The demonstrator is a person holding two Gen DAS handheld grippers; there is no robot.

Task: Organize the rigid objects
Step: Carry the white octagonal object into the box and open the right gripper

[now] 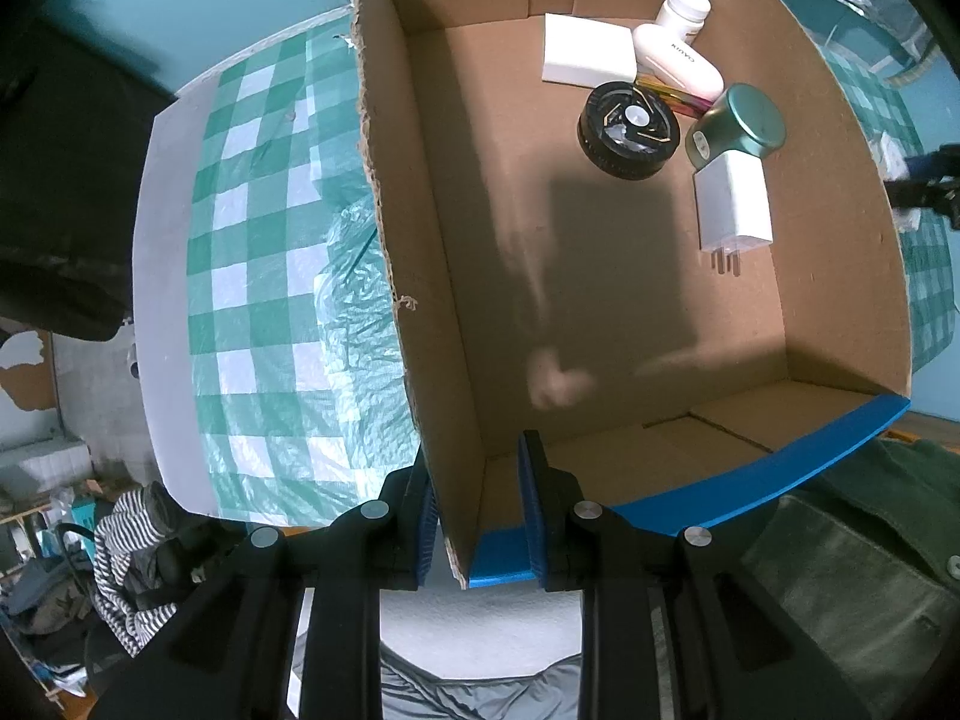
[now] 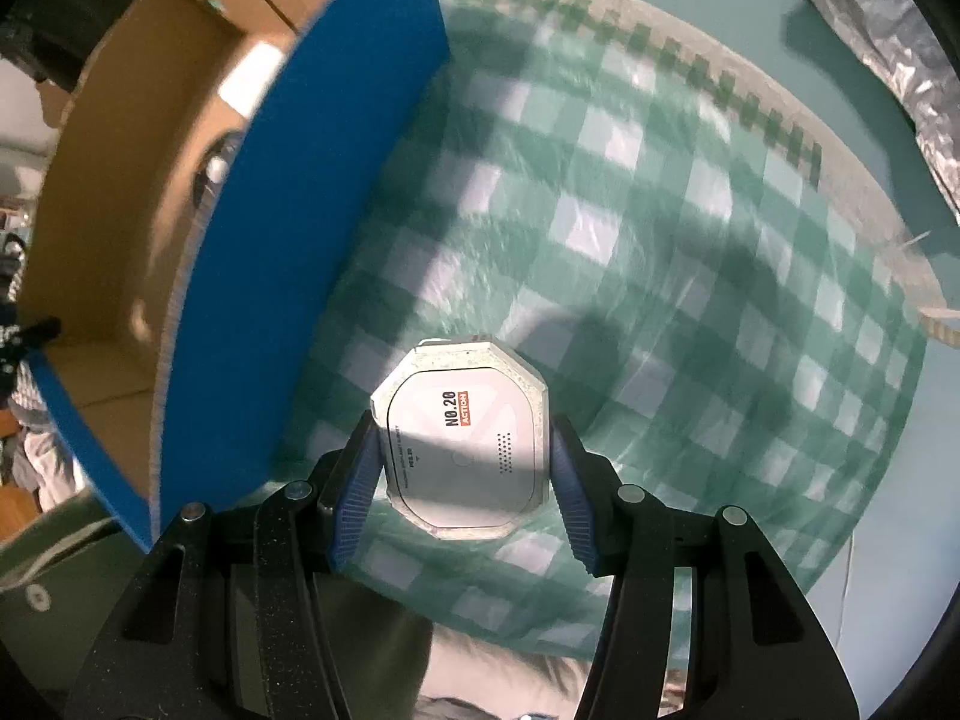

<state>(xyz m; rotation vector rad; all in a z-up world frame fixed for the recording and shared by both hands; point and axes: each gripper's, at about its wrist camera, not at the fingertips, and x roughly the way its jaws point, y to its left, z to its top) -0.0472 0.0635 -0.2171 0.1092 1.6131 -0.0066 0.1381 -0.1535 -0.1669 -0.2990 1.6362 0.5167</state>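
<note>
Grey-white, octagonal, flat hard-shelled device printed "NO.20 ACTION" (image 2: 465, 441), clamped by its two opposite side edges between the blue ribbed pads of the right gripper (image 2: 461, 480), at six o'clock in the right wrist view, above the green-and-white checked tablecloth (image 2: 690, 252). Probably light and stiff, with a smooth face likely slick under the pads; best held across the flat side edges, as now, not by the bevelled corners. Blurred cloth beneath, so apparently lifted clear of it. At nine to eleven o'clock, just beside, the brown cardboard box with blue outer walls (image 2: 288, 210), open at the top.

Clenched on that box's near wall (image 1: 474, 564), at six o'clock in the left wrist view: the left gripper (image 1: 477, 516), one pad inside, one outside. Inside at one o'clock, clustered: black round lidded tin (image 1: 627, 129), white plug adapter (image 1: 735, 207), green metallic cylinder (image 1: 741, 120), white flat carton (image 1: 588, 48), white pill bottle (image 1: 684, 9).
</note>
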